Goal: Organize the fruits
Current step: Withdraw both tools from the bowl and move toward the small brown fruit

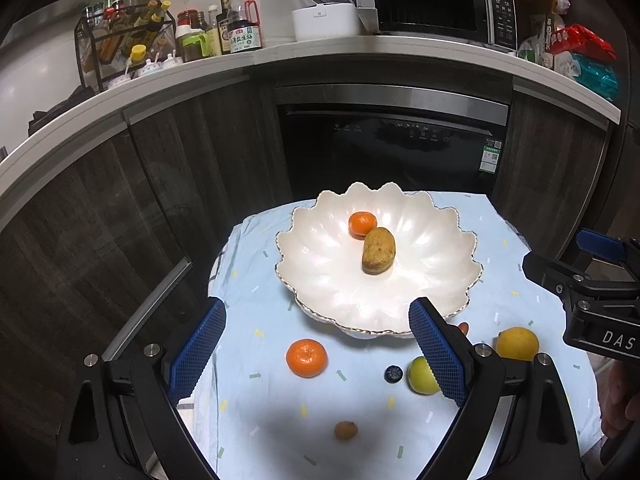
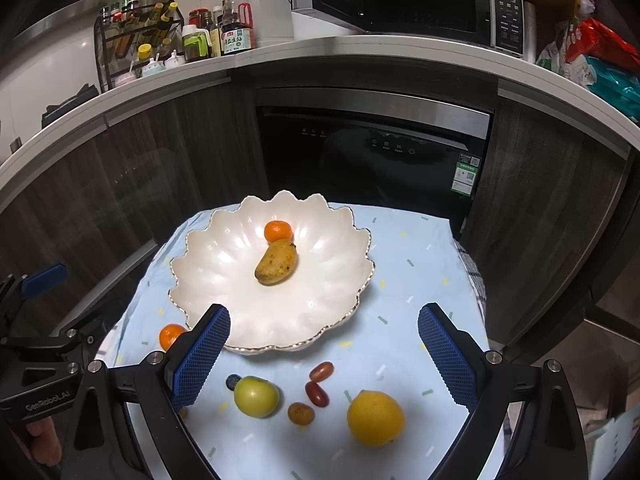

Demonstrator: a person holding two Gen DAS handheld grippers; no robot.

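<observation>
my finger pads [image 2: 202, 360] blue, matt, cross-hatched rubbery texture, black matt plastic frame, bowl [image 2: 224, 264] glossy pearly ceramic with gilt rim, tablecloth [image 2: 400, 320] soft matt cloth, mango [image 2: 276, 262] dull speckled skin, cabinet fronts [image 2: 160, 168] dark wood grain

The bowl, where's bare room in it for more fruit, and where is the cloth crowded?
The white bowl is bare across its left, right and near sides; only the mandarin and mango sit mid-back. The cloth right of the bowl is free. In front it's crowded: green fruit, red ones, lemon.
</observation>
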